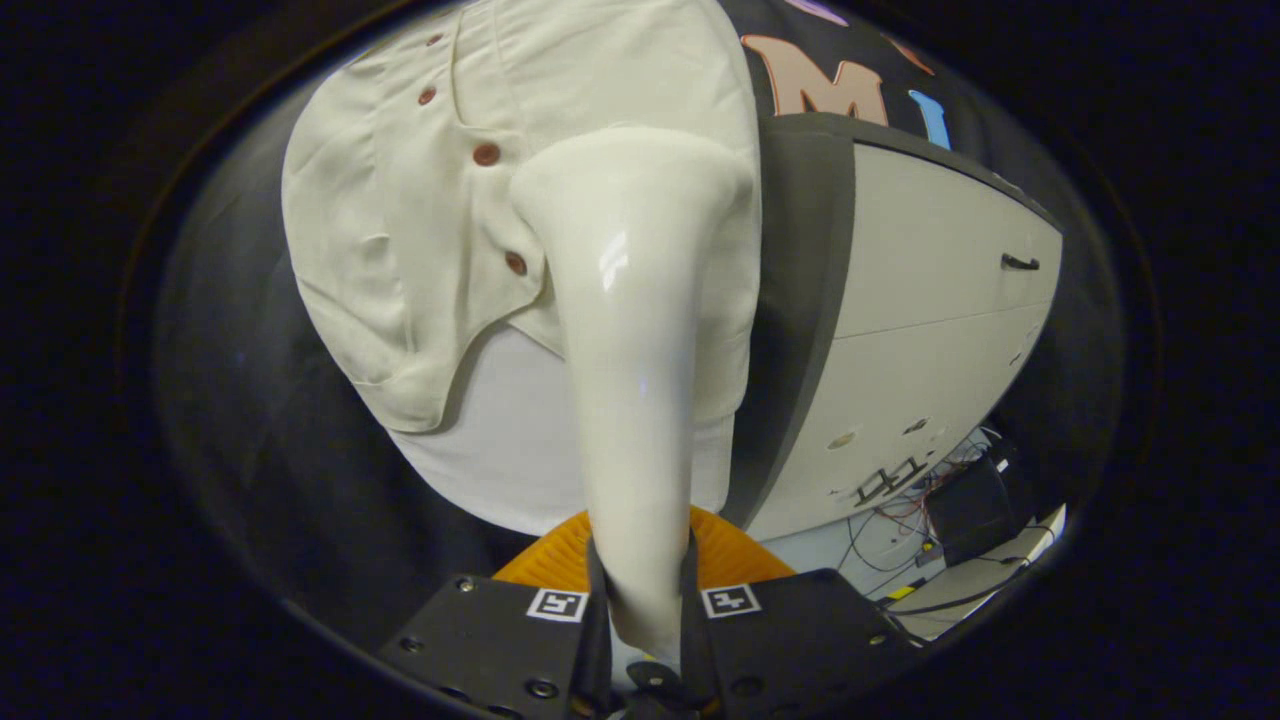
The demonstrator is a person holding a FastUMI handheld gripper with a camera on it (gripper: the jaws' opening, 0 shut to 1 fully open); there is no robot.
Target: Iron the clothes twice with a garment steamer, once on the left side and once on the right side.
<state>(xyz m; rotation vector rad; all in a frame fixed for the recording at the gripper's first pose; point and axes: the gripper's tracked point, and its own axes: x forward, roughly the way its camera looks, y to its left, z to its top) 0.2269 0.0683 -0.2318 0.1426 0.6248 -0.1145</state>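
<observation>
The garment steamer (640, 400) clamped in my claw (640, 590) is glossy off-white, plain, with a pale highlight running down its neck. Beyond its head hangs the shirt (400, 250), a cream fabric with no print, dotted by a line of reddish-brown buttons (487, 154). Under the shirt's hem shows a plain white underlayer (500, 440), brighter than the cream above it. Just ahead of my fingers sits an orange ribbed piece (555, 555). To the right stands a cabinet (930, 330) with pale grey-white fronts, a dark grey side edge and a small black handle (1020, 263). Below it lie black and red cables (890, 530) beside a black box (970, 515).
</observation>
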